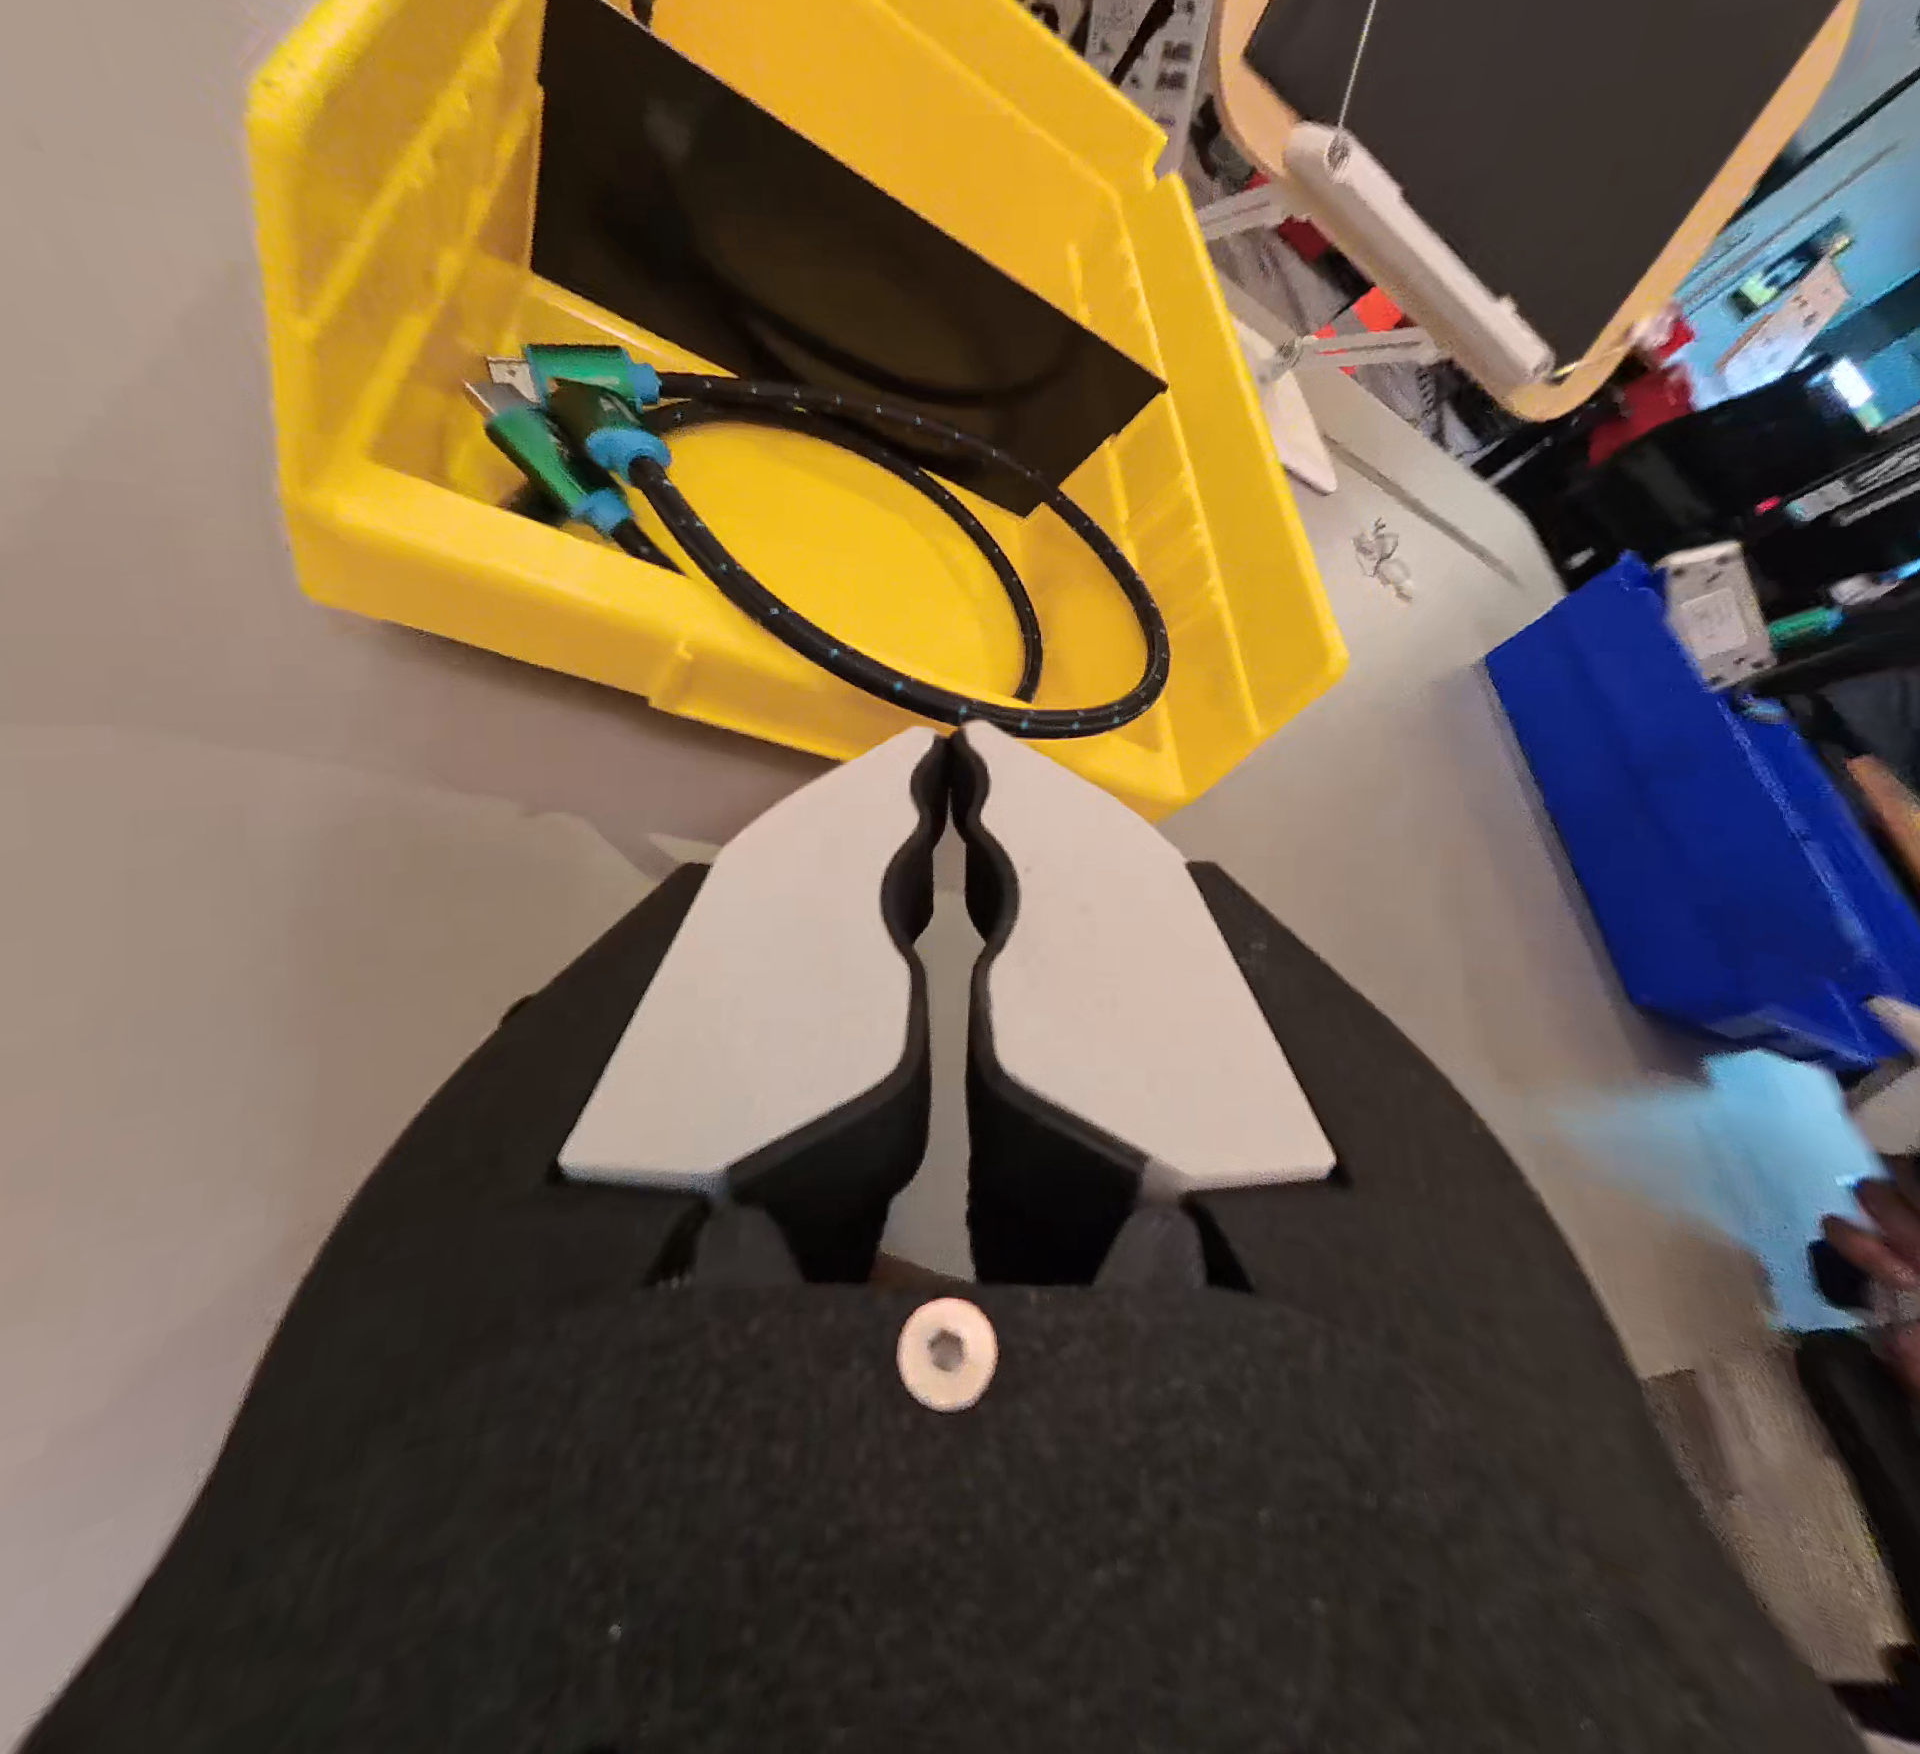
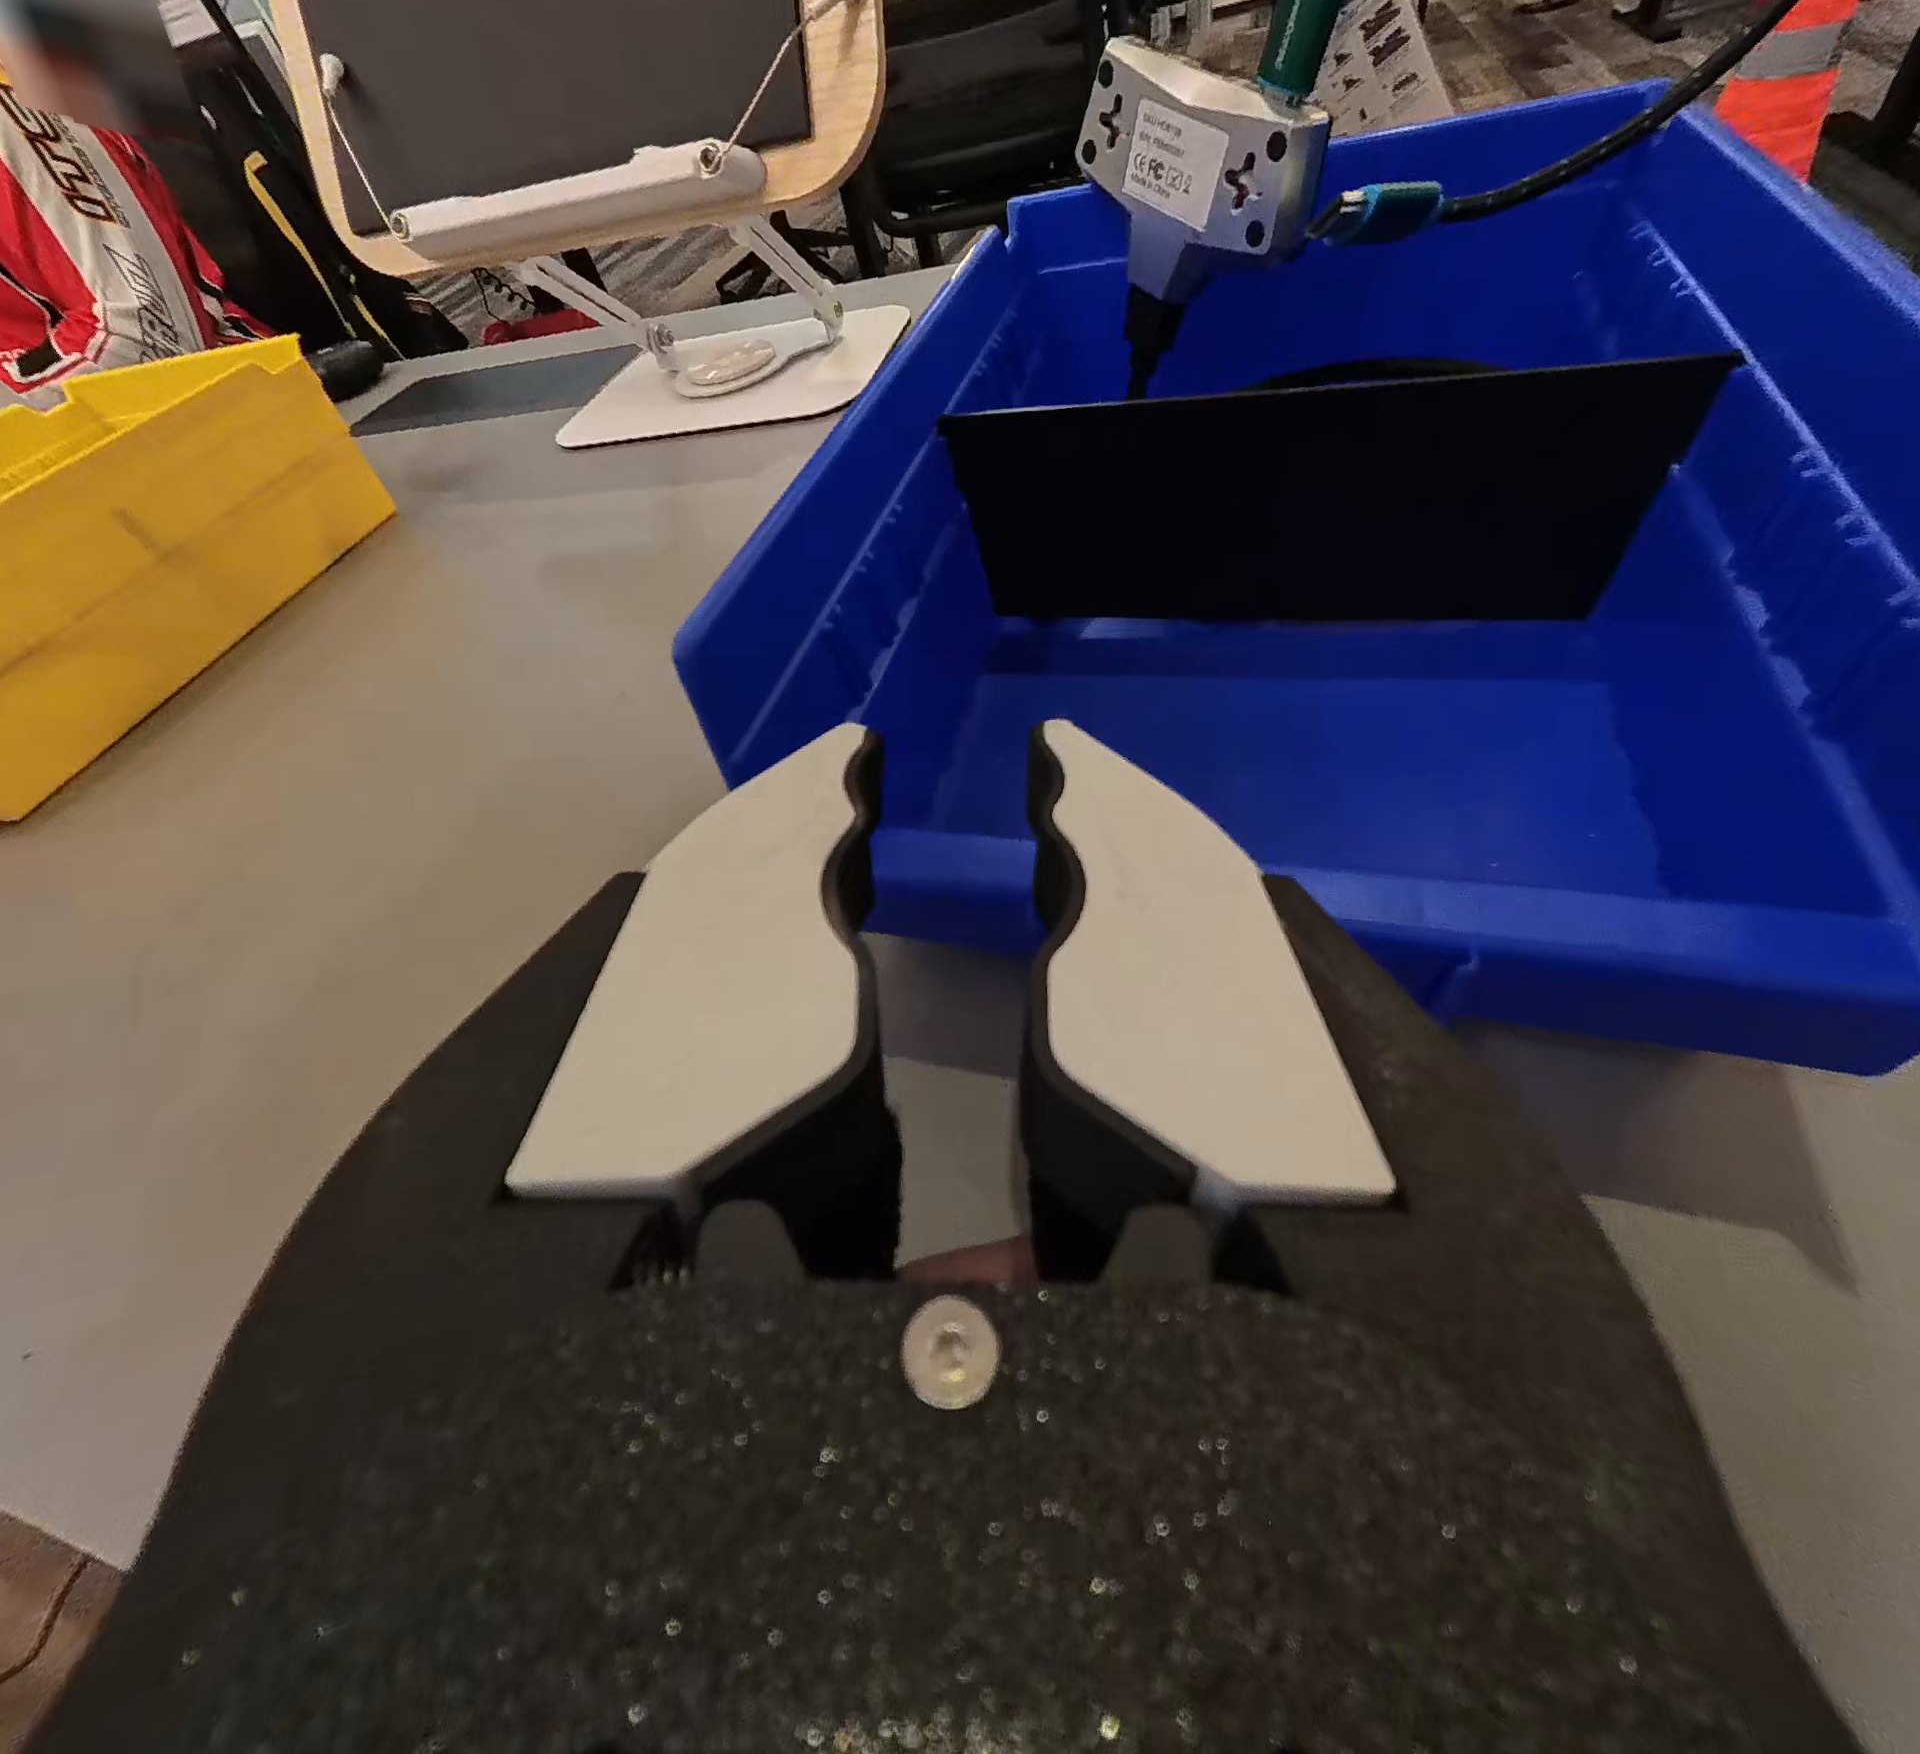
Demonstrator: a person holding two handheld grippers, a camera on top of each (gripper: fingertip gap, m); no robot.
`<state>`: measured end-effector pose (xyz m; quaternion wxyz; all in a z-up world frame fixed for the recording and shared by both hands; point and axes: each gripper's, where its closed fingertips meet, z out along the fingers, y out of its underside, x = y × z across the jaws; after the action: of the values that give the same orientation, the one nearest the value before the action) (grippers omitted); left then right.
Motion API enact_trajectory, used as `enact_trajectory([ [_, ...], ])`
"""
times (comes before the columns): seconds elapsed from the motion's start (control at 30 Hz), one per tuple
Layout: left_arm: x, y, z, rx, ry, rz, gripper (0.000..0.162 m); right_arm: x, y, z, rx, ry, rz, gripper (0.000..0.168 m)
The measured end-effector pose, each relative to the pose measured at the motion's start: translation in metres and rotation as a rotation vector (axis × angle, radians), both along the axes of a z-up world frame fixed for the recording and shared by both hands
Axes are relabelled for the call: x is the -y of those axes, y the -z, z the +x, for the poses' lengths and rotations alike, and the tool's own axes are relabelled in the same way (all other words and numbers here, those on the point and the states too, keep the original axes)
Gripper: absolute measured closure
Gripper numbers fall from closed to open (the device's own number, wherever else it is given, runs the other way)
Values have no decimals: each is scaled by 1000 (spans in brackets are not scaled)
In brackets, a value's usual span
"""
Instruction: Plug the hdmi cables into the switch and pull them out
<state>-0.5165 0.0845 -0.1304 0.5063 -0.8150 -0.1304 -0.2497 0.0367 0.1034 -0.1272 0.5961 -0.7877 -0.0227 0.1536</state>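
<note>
In the left wrist view a yellow bin (image 1: 436, 561) holds black braided HDMI cables (image 1: 997, 603) with green and blue plugs (image 1: 582, 426) in its front compartment. My left gripper (image 1: 951, 748) is shut, its tips just short of the cable loop at the bin's front rim, and I see nothing between the pads. In the right wrist view my right gripper (image 2: 956, 748) is open and empty at the front rim of a blue bin (image 2: 1351, 915). The silver switch (image 2: 1195, 156) is up above the bin's far side with a green plug (image 2: 1299, 31) in its top. Another plug (image 2: 1382, 208) is at its side.
Black dividers stand across the yellow bin (image 1: 831, 250) and the blue bin (image 2: 1320, 499). A dark board on a white stand (image 2: 561, 42) is at the back of the grey table (image 2: 416, 769). The yellow bin (image 2: 156, 541) is at the left, with a person behind it. Left tips to right tips: about 55 cm. Between my right fingertips and the silver switch (image 2: 1195, 156) there is roughly 25 cm. It turns up in the left wrist view (image 1: 1718, 632) as well.
</note>
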Motion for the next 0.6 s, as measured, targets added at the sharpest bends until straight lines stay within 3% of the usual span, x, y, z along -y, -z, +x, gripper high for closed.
enact_trajectory([
  [0.07, 3, 1, 2, 126, -18, -23, 162, 1, 1, -1, -11, -7, -5, 143],
  [0.1, 1, 4, 3, 177, -39, -39, 149, 1, 2, -1, -19, -11, -9, 143],
  [0.13, -1, 9, 4, 206, -51, -58, 125, 1, 2, -1, -31, -16, -12, 143],
  [0.23, -15, 21, 13, 233, -51, -114, 103, 2, 3, -4, -65, -34, -23, 143],
  [0.3, -25, 29, 14, 205, -76, -157, 104, 3, 4, -6, -76, -43, -31, 143],
  [0.4, -30, 33, 13, 200, -88, -169, 139, 4, 5, -6, -84, -47, -40, 143],
  [0.6, -2, 30, -4, 268, -142, -164, 145, 3, 9, -5, -98, -53, -61, 143],
])
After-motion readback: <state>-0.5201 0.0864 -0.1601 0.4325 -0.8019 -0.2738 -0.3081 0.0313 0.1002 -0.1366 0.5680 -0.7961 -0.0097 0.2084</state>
